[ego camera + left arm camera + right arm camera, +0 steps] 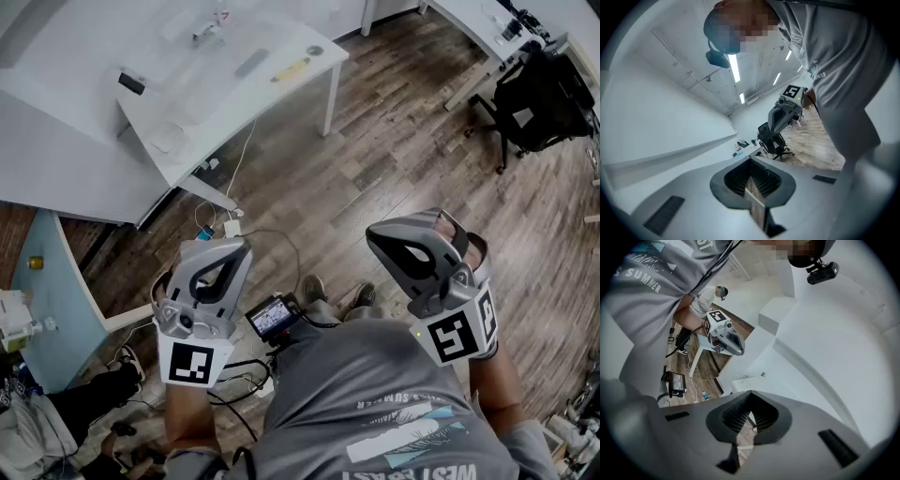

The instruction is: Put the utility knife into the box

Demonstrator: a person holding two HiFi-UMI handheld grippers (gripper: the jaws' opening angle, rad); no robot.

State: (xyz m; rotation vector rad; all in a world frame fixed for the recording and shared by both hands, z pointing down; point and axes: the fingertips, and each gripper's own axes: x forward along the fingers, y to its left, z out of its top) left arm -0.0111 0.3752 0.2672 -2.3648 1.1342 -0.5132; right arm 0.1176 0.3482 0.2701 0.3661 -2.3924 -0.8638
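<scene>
A yellow utility knife [292,68] lies near the right edge of the white table [187,103] at the far left, well away from both grippers. A pale clear container [208,28] stands further back on that table; I cannot tell whether it is the box. I hold both grippers close to my body over the wooden floor. My left gripper [225,248] [752,185] has its jaws together with nothing between them. My right gripper [389,241] [740,420] is likewise shut and empty. Each gripper also shows in the other's view: the right gripper [785,110] and the left gripper [724,336].
A grey strip [251,63] and a black object [131,83] also lie on the table. A black office chair [534,94] stands at the far right beside another white desk [473,33]. Cables and a plug [230,228] lie on the floor. A small camera [275,317] hangs at my chest.
</scene>
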